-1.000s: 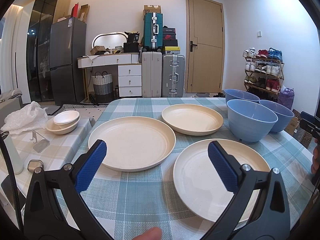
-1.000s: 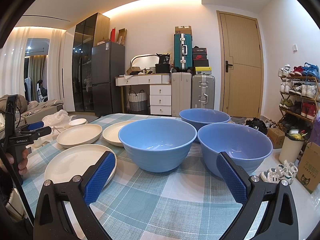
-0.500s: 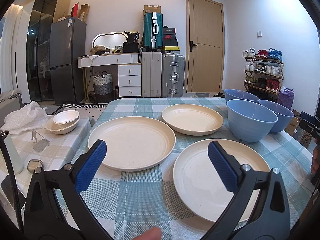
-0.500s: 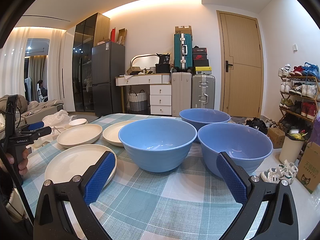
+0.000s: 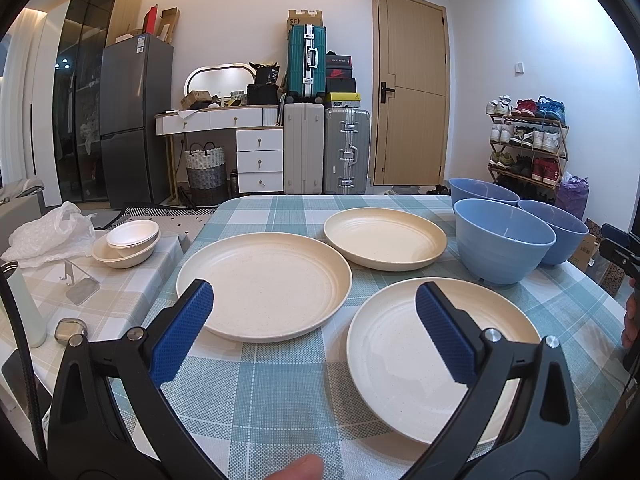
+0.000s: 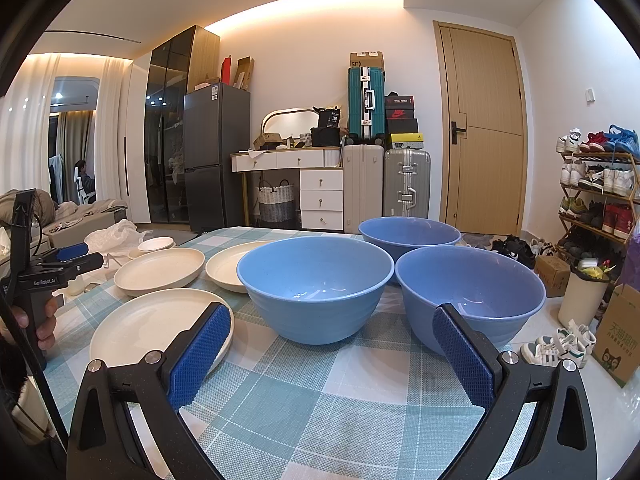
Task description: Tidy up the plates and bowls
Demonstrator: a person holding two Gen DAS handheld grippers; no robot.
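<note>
On the teal checked tablecloth [image 5: 256,392], both empty, wide-open claws hover: left gripper [image 5: 314,334] nearest the round cream plastic plate [image 5: 404,344], right gripper [image 6: 332,356] facing the round blue plastic bowl [image 6: 316,292].

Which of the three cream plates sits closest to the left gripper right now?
The near-right plate, partly behind the left gripper's right finger. The other two plates lie farther back.

Right gripper [image 6: 332,356] hung wide open over the checked tablecloth [image 6: 320,400], empty. Three blue bowls [image 6: 316,284] stood close together ahead, three cream plates [image 6: 144,324] lay to their left. Left gripper [image 6: 60,264] was at far left, hand-held.
</note>
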